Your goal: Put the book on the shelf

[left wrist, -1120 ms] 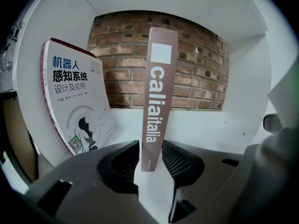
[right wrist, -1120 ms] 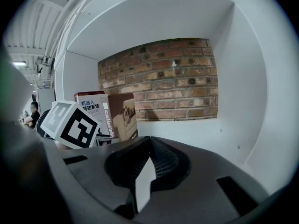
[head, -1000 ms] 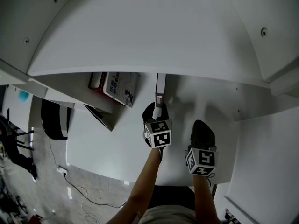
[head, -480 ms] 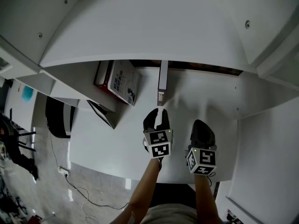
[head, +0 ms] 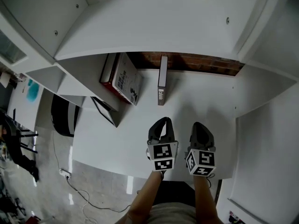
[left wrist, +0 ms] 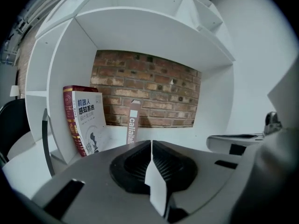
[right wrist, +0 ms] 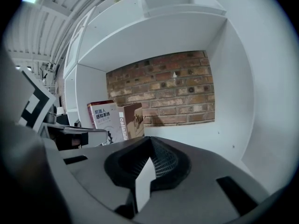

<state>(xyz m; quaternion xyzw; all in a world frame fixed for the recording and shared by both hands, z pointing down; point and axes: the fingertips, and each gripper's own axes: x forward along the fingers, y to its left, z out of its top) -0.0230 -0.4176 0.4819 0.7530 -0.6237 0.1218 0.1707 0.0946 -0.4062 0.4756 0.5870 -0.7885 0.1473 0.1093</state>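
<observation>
I find the book [head: 162,85] standing upright on the shelf [head: 205,97], spine outward, near the brick wall [head: 196,62] and just right of two leaning books [head: 124,78]. My left gripper [head: 161,123] has just been closing its jaws; they now meet on nothing. My right gripper [head: 201,127] is likewise closed and empty. Both sit apart from the book.

Head view from above, both gripper views facing same shelf [head: 201,97]

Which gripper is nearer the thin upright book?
Left. The left gripper sits straight in front of the thin book, apart from it; the right gripper is off to its right, farther.
</observation>
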